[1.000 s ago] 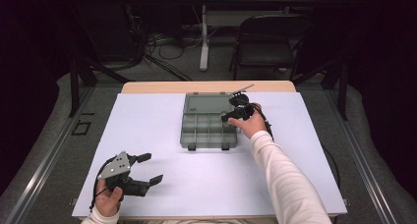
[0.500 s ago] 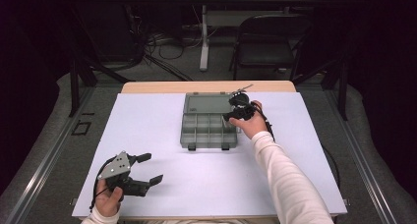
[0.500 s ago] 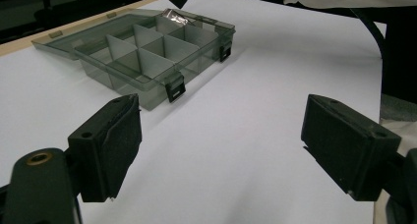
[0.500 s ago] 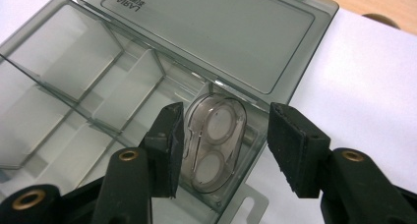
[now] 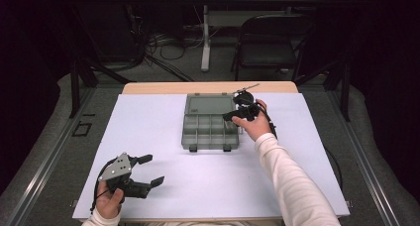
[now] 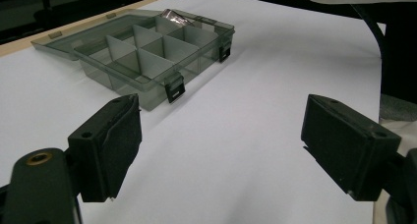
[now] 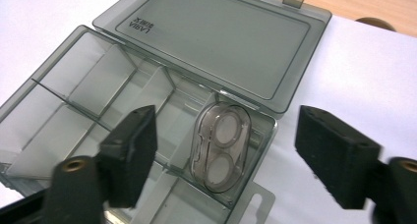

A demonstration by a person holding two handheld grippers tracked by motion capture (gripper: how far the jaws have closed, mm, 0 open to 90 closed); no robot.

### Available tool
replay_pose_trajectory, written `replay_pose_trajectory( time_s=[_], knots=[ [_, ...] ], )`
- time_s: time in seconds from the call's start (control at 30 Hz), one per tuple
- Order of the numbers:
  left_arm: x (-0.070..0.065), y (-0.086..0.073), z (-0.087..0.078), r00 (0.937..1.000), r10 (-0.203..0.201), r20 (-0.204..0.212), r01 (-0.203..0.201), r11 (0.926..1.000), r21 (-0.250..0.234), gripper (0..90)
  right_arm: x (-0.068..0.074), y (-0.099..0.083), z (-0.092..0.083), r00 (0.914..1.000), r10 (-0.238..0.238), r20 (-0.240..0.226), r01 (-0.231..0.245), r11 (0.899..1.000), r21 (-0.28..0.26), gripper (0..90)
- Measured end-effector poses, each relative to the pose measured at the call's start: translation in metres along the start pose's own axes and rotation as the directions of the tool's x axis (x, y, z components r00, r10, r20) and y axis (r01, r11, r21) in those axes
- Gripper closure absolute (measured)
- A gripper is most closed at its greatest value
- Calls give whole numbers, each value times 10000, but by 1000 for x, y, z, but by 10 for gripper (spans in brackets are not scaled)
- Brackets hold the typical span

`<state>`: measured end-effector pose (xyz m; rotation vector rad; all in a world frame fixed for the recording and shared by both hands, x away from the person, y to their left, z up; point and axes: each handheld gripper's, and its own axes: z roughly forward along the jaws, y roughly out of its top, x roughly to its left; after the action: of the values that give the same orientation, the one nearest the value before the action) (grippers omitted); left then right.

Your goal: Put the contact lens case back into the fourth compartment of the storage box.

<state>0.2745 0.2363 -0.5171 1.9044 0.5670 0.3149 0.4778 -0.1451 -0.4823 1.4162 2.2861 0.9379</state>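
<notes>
The right gripper has just been opening its jaws, which now stand wide and hold nothing; no pad touches the clear blister pack lying below and between them. That pack sits in a rear compartment at the right-hand end of the grey organiser box, beside the hinged lid, which lies open and flat. Its long axis runs roughly along the line of the jaws, with 2 round pockets 1 behind the other. The right hand is at the box; the left gripper, wide and empty, rests well apart near the table's front. Moulded writing on the lid appears upside down and cannot be read with certainty.
</notes>
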Motion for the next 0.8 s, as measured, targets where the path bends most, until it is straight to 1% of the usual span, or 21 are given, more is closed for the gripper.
replay_pose_trajectory(
  time_s=[0.13, 0.23, 0.37, 0.47, 0.67, 0.7, 0.8],
  knots=[
    [0, 0, 0, 10000, -5, -6, 5, 10000, -6, 160, 1, -1, -3, 9999, -63, 127, 63, 10000, 2, 188],
    [0, 0, 0, 10000, 0, -58, 1, 10000, 12, 160, 2, -1, -8, 10000, 17, -21, -17, 10000, -50, 159],
    [0, 0, 0, 10000, -9, -22, 9, 10000, -24, 160, 5, -4, -16, 9999, -19, -163, 16, 9999, -162, 146],
    [0, 0, 0, 10000, -13, -26, 13, 10000, -29, 160, 9, -8, -24, 9992, -350, -184, 345, 9991, -259, 143],
    [0, 0, -1, 10000, -25, -42, 25, 10000, -47, 160, 19, -17, -43, 9975, -574, -412, 543, 9959, -721, 142],
    [0, 0, -1, 10000, -25, -43, 25, 10000, -48, 160, 21, -19, -48, 9965, -685, -476, 644, 9945, -826, 141],
    [0, 0, -1, 10000, -16, -46, 15, 10000, -43, 160, 24, -26, -56, 9959, -688, -584, 623, 9925, -1056, 141]
  ],
)
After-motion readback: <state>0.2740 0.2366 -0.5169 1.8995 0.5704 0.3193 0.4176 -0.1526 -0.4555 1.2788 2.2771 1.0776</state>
